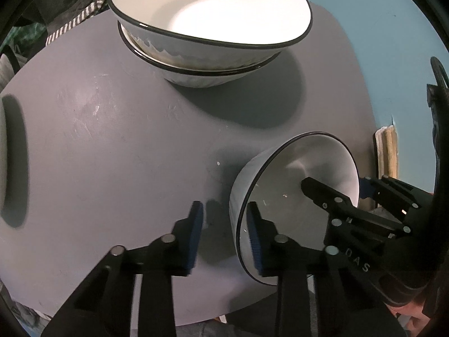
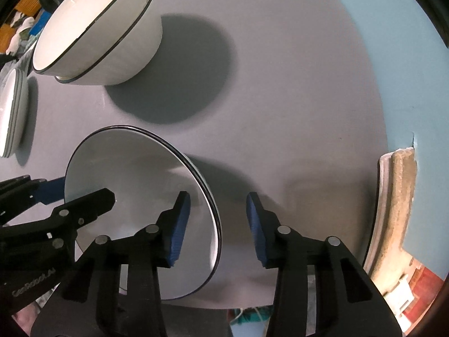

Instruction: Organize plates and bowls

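A small white bowl with a dark rim [image 1: 294, 163] [image 2: 126, 163] sits near the front edge of the grey table [image 1: 112, 140]. My left gripper [image 1: 224, 205] straddles its left wall, one finger inside and one outside, and the outer pad [image 1: 196, 233] is clear of the wall. My right gripper [image 2: 218, 195] straddles the opposite wall the same way, with daylight on both sides of the rim. Each view also shows the other gripper [image 1: 334, 185] [image 2: 87, 188] at the bowl. Two large white bowls [image 1: 210, 14] [image 2: 95, 28] stand nested at the back.
A stack of white plates [image 2: 11, 112] lies at the table's left edge, barely showing in the left wrist view. A beige mat [image 2: 398, 191] lies on the blue floor to the right. Striped cloth and clutter [image 1: 73, 19] sit behind the table.
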